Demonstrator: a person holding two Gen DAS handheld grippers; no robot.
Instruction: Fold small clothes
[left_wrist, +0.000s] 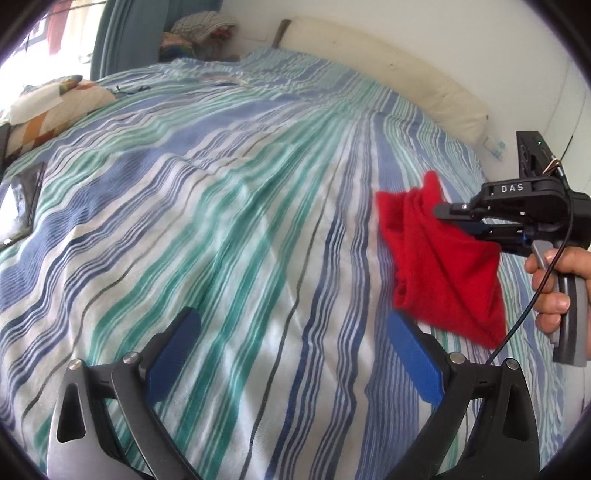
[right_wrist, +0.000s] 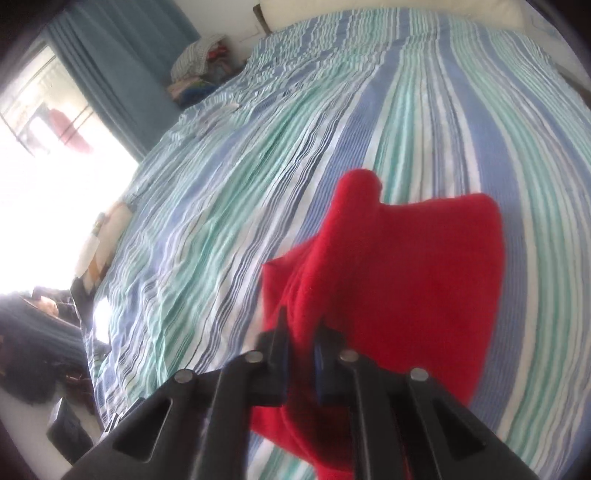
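A small red garment (left_wrist: 439, 266) hangs bunched above the striped bed, at the right of the left wrist view. My right gripper (left_wrist: 448, 216) is shut on its upper part and holds it up. In the right wrist view the red garment (right_wrist: 399, 258) fills the middle and drapes over my right gripper (right_wrist: 301, 332), whose jaws are closed on the cloth. My left gripper (left_wrist: 291, 332) is open and empty, low over the bedspread, left of and below the garment. Its blue pads (left_wrist: 413, 354) stand wide apart.
The striped blue, green and white bedspread (left_wrist: 221, 221) covers the bed. A patterned pillow (left_wrist: 55, 110) lies at the far left, a dark flat item (left_wrist: 22, 199) by the left edge. A pile of clothes (right_wrist: 199, 70) sits beyond the bed near the blue curtain (right_wrist: 122, 66). A cream headboard (left_wrist: 388, 70) runs along the far side.
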